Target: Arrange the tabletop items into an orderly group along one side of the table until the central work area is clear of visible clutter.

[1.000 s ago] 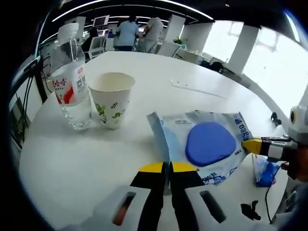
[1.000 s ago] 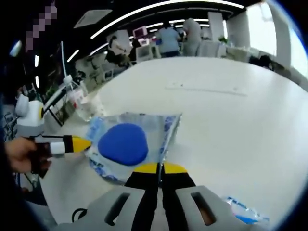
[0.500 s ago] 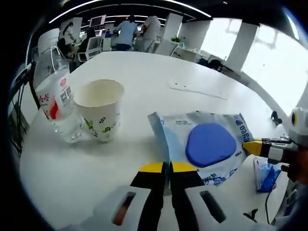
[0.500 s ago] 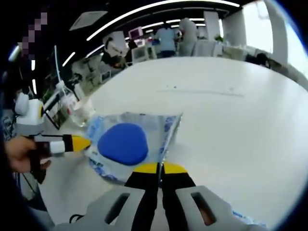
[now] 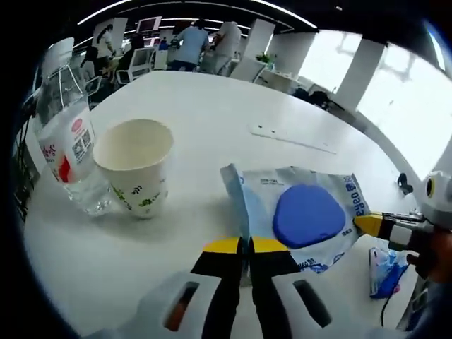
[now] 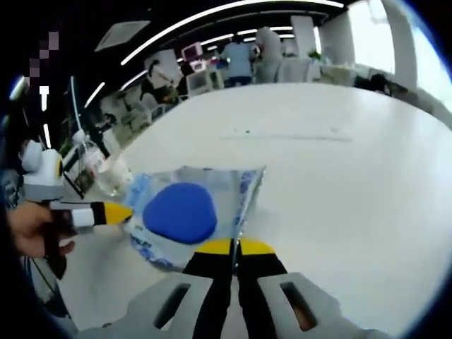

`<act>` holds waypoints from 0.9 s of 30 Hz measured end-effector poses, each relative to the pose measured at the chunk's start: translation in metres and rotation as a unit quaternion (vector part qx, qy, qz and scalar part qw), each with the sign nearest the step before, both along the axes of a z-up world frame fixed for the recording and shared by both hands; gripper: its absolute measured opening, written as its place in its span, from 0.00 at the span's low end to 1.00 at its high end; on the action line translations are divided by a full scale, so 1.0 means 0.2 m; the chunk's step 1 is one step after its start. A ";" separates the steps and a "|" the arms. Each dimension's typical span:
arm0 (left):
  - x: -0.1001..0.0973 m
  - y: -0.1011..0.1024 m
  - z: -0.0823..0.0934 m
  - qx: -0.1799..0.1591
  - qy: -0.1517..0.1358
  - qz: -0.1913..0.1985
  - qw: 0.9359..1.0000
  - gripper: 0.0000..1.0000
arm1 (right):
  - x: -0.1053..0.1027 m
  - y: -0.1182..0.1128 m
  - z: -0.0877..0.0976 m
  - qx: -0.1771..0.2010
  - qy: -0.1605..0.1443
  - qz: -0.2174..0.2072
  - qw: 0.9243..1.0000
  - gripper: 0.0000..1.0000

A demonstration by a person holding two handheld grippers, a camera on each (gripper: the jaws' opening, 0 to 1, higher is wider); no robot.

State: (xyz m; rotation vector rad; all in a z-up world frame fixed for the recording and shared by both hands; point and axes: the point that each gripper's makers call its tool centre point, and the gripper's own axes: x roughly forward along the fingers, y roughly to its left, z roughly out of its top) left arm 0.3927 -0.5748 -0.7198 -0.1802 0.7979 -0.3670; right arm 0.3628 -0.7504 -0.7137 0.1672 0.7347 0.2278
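- A wet-wipes packet (image 5: 300,219) with a blue oval lid is held over the white table (image 5: 212,106), pinched at opposite edges by both grippers.
- Left gripper (image 5: 246,246): its yellow-tipped jaws are pressed together on the packet's near edge in the left gripper view.
- Right gripper (image 6: 236,246): its jaws are likewise closed on the packet's (image 6: 187,212) edge in the right gripper view.
- In the left gripper view the right gripper's yellow tip is seen touching the packet's right edge, with a hand (image 5: 434,251) behind it.
- A paper cup (image 5: 135,166) with a green leaf print stands upright to the packet's left; a clear water bottle (image 5: 67,145) with a red-and-white label stands just beside it.
- A small blue-and-white packet (image 5: 385,265) lies near the table edge, right of the wipes.
- People (image 5: 205,46) are seen standing at desks far behind the table.
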 end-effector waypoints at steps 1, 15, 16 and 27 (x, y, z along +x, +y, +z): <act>0.01 0.00 0.00 0.001 0.001 0.000 1.000 0.03 | 0.00 0.00 0.00 0.001 0.000 0.000 1.000 0.00; 0.10 0.07 0.00 0.000 0.007 0.032 0.999 0.03 | 0.08 0.07 -0.03 0.004 0.006 0.006 1.000 0.00; 0.10 0.08 0.00 0.001 0.008 0.034 0.999 0.03 | 0.09 0.07 -0.04 0.004 0.007 0.008 1.000 0.00; 0.14 0.17 -0.01 0.001 0.017 0.073 0.997 0.04 | 0.13 0.14 -0.06 0.005 0.015 0.019 1.000 0.00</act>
